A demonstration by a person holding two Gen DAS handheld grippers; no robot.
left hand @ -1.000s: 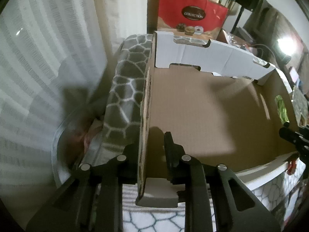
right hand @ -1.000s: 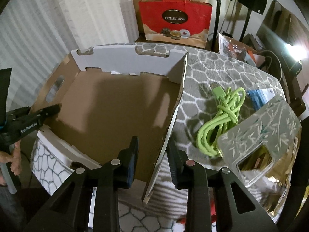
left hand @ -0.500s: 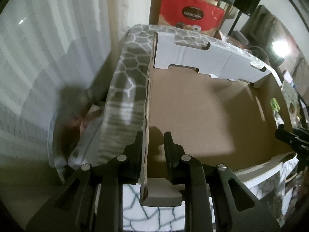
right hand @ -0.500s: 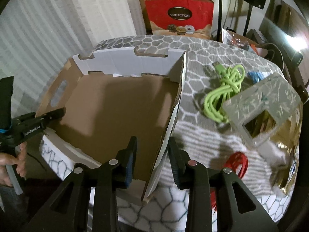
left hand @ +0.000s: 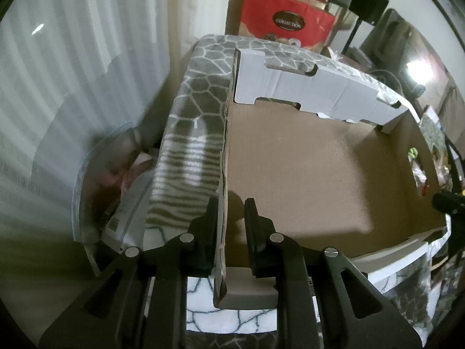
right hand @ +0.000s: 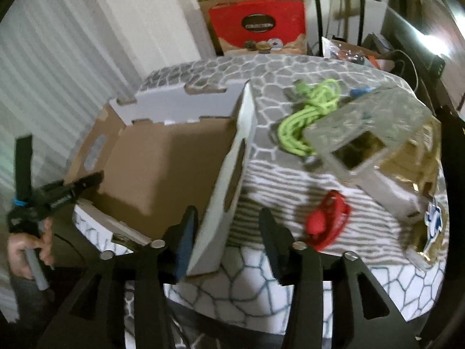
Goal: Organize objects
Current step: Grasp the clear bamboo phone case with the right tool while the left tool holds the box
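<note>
An open cardboard box (left hand: 305, 163) with white flaps sits on a table with a grey hexagon-pattern cloth (left hand: 194, 110). My left gripper (left hand: 231, 218) straddles the box's left wall (left hand: 223, 174), jaws slightly apart, the left finger touching the wall. My right gripper (right hand: 226, 224) is open around the box's right wall (right hand: 232, 171), fingers well apart. A green cable (right hand: 308, 116), a red cable (right hand: 328, 218) and a leaf-patterned box (right hand: 369, 133) lie right of the box. The left gripper also shows in the right wrist view (right hand: 87, 181).
A red "Collection" bag (right hand: 258, 26) stands behind the table. White curtains (left hand: 72, 58) hang at left. A clear bin (left hand: 116, 192) with papers sits beside the table's left edge. Gold packaging (right hand: 418, 160) lies at far right.
My right gripper has opened, letting go of the box's right wall. Both views have risen and pulled back, so more tabletop and the red cable show.
</note>
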